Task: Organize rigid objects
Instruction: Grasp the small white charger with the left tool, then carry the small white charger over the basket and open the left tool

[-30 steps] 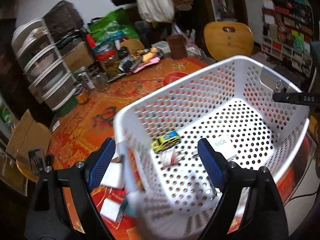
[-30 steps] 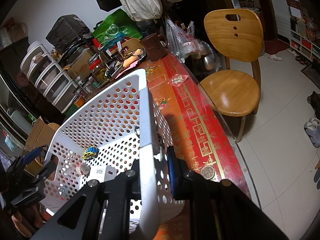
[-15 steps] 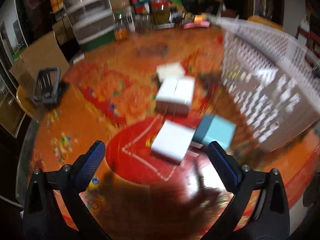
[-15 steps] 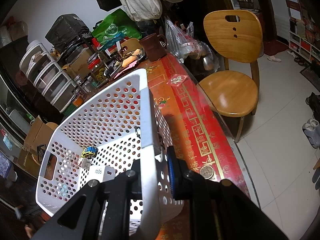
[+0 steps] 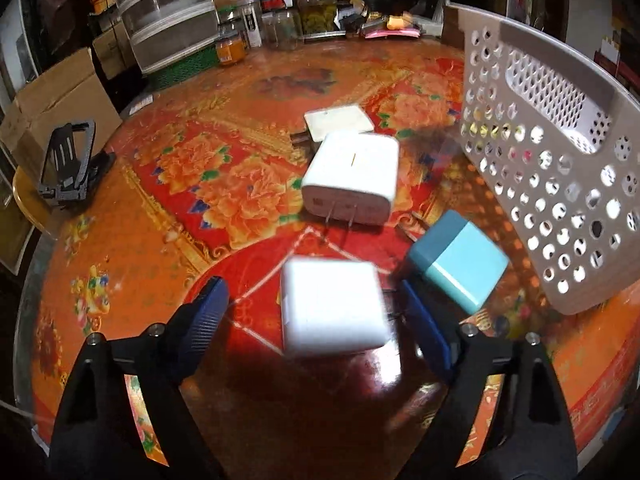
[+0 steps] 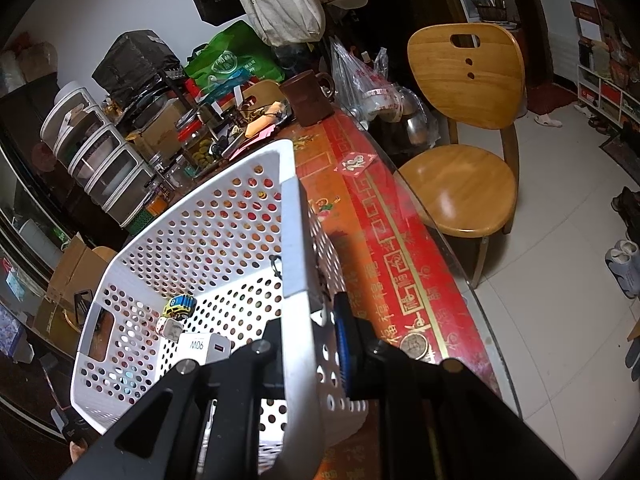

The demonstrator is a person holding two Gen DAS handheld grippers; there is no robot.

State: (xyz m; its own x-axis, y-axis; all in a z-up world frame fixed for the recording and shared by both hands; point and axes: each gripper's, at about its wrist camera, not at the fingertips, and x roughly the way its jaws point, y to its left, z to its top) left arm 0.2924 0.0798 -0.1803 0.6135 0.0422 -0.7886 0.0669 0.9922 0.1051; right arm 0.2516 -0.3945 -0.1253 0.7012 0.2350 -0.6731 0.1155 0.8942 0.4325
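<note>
My left gripper [image 5: 316, 322] hovers low over the table with its jaws closing around a white charger block [image 5: 332, 308]. The right pad is close to the block and the left pad stands clear of it. Beyond it lie a white pronged charger [image 5: 352, 176], a flat white adapter [image 5: 338, 120] and a teal charger [image 5: 460, 260]. The white perforated basket [image 5: 560, 184] stands to the right. My right gripper [image 6: 308, 340] is shut on the basket's rim [image 6: 292, 240]. Inside lie a yellow toy car [image 6: 180, 306], a small cube [image 6: 170, 326] and a white charger [image 6: 202, 346].
A black folding stand [image 5: 68, 164] sits at the table's left edge. A drawer unit [image 5: 168, 32], jars [image 5: 318, 8] and a cardboard box [image 5: 60, 100] crowd the far side. A wooden chair [image 6: 464, 120] stands beside the table, with a brown mug [image 6: 306, 98] at the back.
My left gripper swung out from above the basket and dropped to the chargers on the table, and its jaws now straddle the white block. The right gripper and the basket stayed put.
</note>
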